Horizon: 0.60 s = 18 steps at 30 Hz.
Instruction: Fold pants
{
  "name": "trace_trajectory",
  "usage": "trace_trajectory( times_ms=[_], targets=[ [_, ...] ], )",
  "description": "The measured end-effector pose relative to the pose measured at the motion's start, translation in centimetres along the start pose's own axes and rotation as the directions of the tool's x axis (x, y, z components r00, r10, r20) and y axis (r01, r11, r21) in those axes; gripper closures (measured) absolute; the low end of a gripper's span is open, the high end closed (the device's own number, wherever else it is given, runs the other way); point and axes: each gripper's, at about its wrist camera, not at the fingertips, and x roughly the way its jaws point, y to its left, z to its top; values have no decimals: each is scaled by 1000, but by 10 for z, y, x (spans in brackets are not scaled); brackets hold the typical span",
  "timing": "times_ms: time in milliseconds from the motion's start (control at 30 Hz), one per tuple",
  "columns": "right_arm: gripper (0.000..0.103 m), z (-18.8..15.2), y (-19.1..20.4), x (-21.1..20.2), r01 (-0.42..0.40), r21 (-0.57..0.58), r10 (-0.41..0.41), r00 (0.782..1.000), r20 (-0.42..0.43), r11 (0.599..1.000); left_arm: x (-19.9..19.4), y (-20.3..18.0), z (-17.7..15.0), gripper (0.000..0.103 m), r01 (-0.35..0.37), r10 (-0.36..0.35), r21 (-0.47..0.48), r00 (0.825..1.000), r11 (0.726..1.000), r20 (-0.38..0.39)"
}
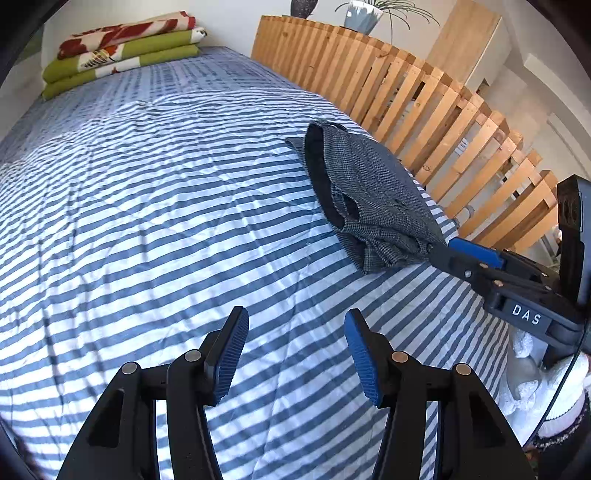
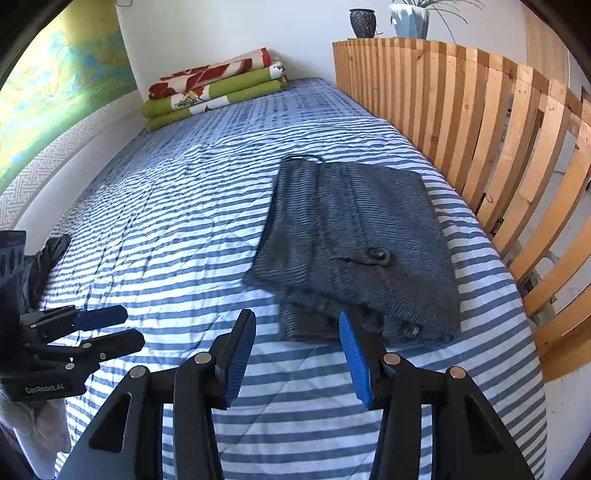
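Note:
The grey checked pants (image 1: pixel 373 199) lie folded into a compact rectangle on the striped bed cover (image 1: pixel 166 221), close to the wooden rail. In the right wrist view the pants (image 2: pixel 362 240) sit just ahead of my right gripper (image 2: pixel 297 354), which is open, its blue pads apart with only bedding between them. From the left wrist view the right gripper (image 1: pixel 439 246) has its tips at the near corner of the pants, not pinching it. My left gripper (image 1: pixel 295 354) is open over bare bed cover, well left of the pants; it shows as the left gripper (image 2: pixel 133 326) at the right wrist view's left edge.
A wooden slatted rail (image 2: pixel 480 129) runs along the bed's right side. Folded green and floral blankets (image 2: pixel 214 92) are stacked at the far end by the wall. Two pots (image 2: pixel 406 18) stand on the rail's top. Dark cloth (image 2: pixel 51 258) lies at the bed's left edge.

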Motion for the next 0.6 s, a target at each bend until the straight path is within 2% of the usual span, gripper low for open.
trace_trajectory(
  times_ms=[67,133,300,433,600],
  targets=[
    [60,-15,29,-12,8,-28,-8,1000,4,1000,-26,12,-13,45,-28,28,-5,999,1000,18],
    [60,-29,55,-28,22,-51,-21,999,28,998,-68,22,-41,44,-53,53,3,998,999,38],
    [59,-68,101,-76,-4,-59,7,998,57,998,-139,28,-82,41,-89,89,0,992,996,86],
    [57,-97,126,-117,-7,-60,12,997,77,998,-190,17,-120,39,-129,123,39,985,991,121],
    [55,-129,142,-177,28,-47,-22,992,128,998,-254,-9,-165,34,-119,102,91,980,989,170]
  ],
)
